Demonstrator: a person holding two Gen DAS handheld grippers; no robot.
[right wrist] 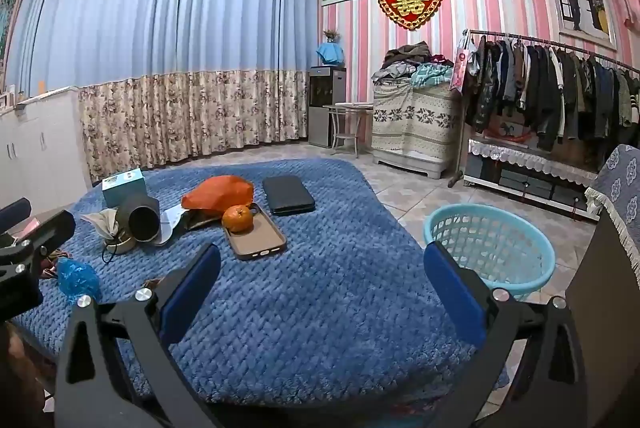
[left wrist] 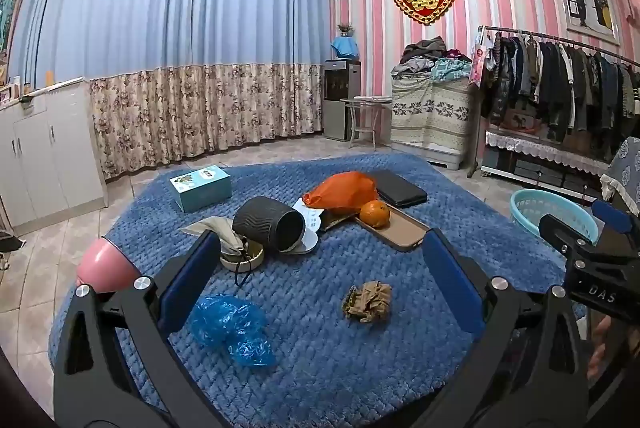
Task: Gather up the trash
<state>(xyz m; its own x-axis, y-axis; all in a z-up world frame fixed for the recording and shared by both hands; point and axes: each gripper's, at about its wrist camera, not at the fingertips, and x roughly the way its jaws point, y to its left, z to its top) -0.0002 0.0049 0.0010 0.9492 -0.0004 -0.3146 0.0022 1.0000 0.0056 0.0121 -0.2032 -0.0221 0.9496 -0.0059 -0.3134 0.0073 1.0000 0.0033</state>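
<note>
With both pairs of fingers spread wide and empty, the left gripper (left wrist: 318, 278) must drop onto the crumpled paper (left wrist: 367, 302) at one o'clock, basket (right wrist: 490, 248) waiting.

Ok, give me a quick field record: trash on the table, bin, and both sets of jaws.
trash: crumpled brown paper; crumpled blue plastic
surface: blue blanket
bin: light blue basket, on the floor right of the table
left gripper: jaws open, empty
right gripper: jaws open, empty
</note>
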